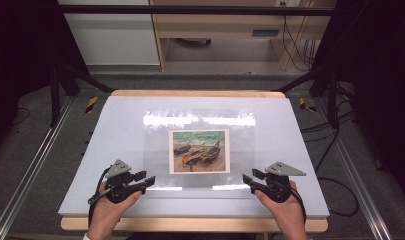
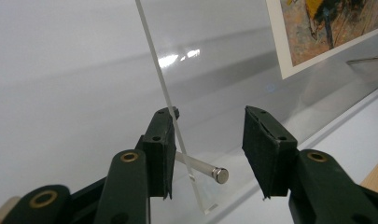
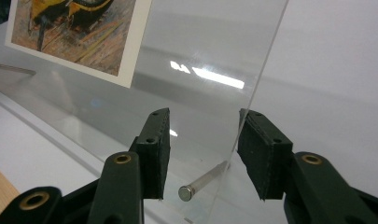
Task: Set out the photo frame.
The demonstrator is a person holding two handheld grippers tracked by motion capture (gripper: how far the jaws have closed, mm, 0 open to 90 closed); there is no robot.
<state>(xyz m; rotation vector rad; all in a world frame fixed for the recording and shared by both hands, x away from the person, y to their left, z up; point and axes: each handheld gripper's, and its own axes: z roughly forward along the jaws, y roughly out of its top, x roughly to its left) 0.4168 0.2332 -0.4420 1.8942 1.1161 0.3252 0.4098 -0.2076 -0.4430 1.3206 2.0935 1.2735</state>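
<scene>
Left gripper [image 2: 207, 144]: jaws spread around clear sheet [image 2: 224, 79] corner | right gripper [image 3: 203, 149]: spread likewise | picture [image 1: 199, 151] under sheet

Both grippers, left gripper [image 1: 151, 179] and right gripper [image 1: 246, 178], are black, each topped by a grey three-cornered plate [image 1: 119, 167] and trailing a black cable [image 1: 94, 197]. The jaws bear rectangular black pads [image 2: 269, 150], small screws and brass-coloured pivot rings [image 2: 129, 157]. A white cuff [image 1: 86, 236] shows at the left wrist.

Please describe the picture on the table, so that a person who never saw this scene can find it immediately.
On the pale grey table lies a clear acrylic sheet, between the two grippers. Under or on its middle sits a small painting print showing boats on a beach. Its white border and colours make it the one colourful thing there.
</scene>
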